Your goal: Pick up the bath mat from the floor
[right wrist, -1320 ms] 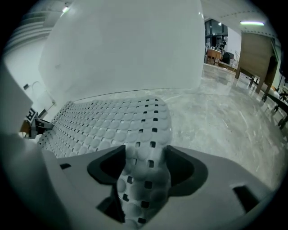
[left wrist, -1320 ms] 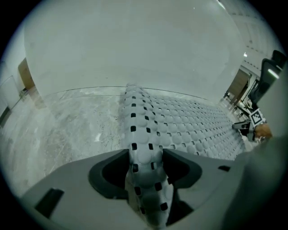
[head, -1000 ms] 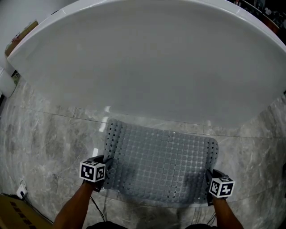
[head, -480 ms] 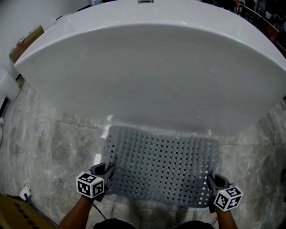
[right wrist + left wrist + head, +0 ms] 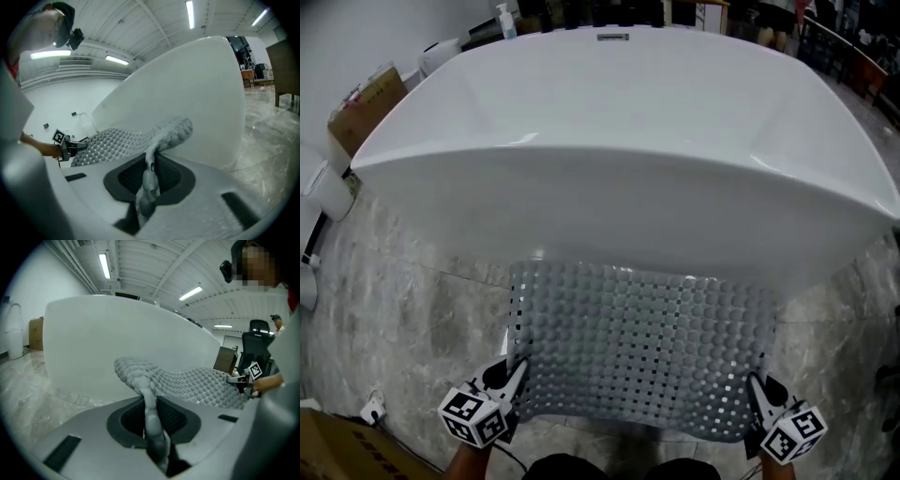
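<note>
Clamped on the near left corner of the bath mat [image 5: 642,352], the left gripper [image 5: 517,367] has its jaws pressed on a pinched fold of the grey, bumpy sheet, and the right gripper [image 5: 757,384] grips the near right corner the same way. The mat hangs stretched between them, just in front of the bathtub [image 5: 628,141], its near edge sagging a little in the middle. A second ago it lay flat on the marble floor [image 5: 403,319] at the foot of the tub; now its near edge is lifted and the sheet spreads wider across the head view, its far edge against the tub's outer wall. Whether that far edge touches the floor cannot be told. The tub's rim and inside have also come into view. Each gripper's cube [image 5: 473,417] carries black-and-white square markers. To the far left, a cardboard box [image 5: 370,108] bears a label too small to read, and a pump bottle [image 5: 504,21] stands beyond the tub.
</note>
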Tool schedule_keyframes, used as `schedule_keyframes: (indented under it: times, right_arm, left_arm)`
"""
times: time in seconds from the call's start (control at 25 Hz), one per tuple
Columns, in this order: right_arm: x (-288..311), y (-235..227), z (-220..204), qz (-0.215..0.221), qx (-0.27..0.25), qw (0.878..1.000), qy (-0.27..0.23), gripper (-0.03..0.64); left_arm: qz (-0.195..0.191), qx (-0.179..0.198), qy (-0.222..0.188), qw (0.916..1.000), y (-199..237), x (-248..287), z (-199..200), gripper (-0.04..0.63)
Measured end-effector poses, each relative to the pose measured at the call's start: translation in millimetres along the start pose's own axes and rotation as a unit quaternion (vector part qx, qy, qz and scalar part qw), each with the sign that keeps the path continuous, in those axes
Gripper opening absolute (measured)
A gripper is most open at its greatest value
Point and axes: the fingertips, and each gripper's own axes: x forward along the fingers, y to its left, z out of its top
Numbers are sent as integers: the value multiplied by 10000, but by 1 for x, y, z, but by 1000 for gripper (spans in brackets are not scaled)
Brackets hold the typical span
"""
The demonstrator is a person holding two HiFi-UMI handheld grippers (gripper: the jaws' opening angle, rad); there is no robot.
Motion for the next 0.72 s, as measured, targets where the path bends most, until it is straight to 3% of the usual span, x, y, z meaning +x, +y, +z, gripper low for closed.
schedule_keyframes:
  times: [0.32, 0.72]
  right_arm:
    - [-70, 55, 117, 80, -22, 9994, -335, 47]
    - [-146, 109, 272, 329, -127, 9970, -684, 46]
  left_arm:
    - [130, 56, -425, 9990, -34, -87, 113, 61]
    - [390, 89, -810, 9959, -73, -191, 282, 60]
